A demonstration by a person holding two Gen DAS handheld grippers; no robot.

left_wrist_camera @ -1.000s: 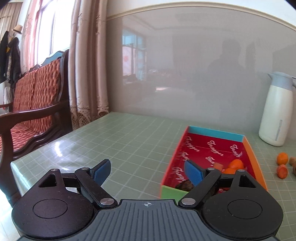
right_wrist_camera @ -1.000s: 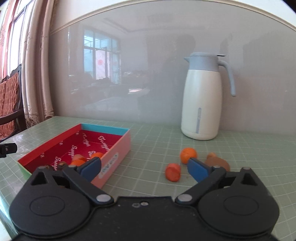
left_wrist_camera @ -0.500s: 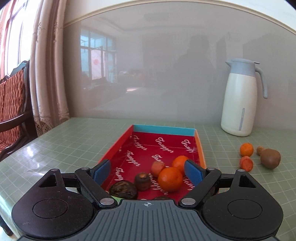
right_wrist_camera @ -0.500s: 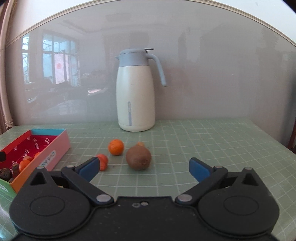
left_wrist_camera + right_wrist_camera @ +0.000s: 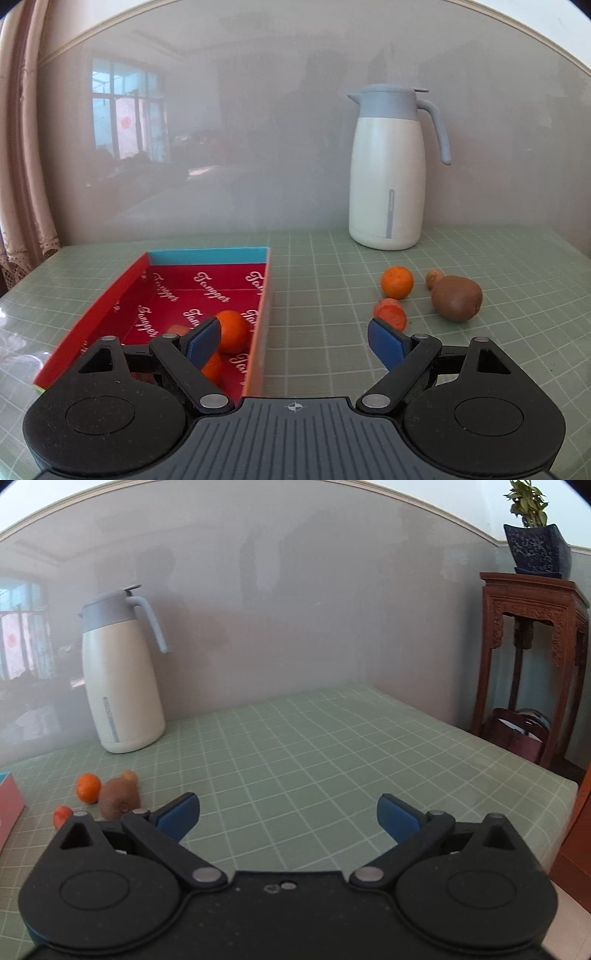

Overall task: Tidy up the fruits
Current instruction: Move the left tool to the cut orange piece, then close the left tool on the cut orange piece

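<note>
A red box with a blue far wall lies on the green checked table; oranges rest inside it. Right of the box, loose on the table, are an orange, a small red-orange fruit, a brown kiwi and a small brown fruit. My left gripper is open and empty, above the box's right wall. My right gripper is open and empty over bare table, with the kiwi, orange and red-orange fruit to its left.
A white thermos jug with a grey-blue lid stands at the back by the wall. The table's right edge drops off beside a carved wooden stand bearing a potted plant. Curtains hang at the far left.
Both views have swung to the right. The left view went from the chair and box to the box and loose fruits. The right view went from box and fruits to the table's right end.
</note>
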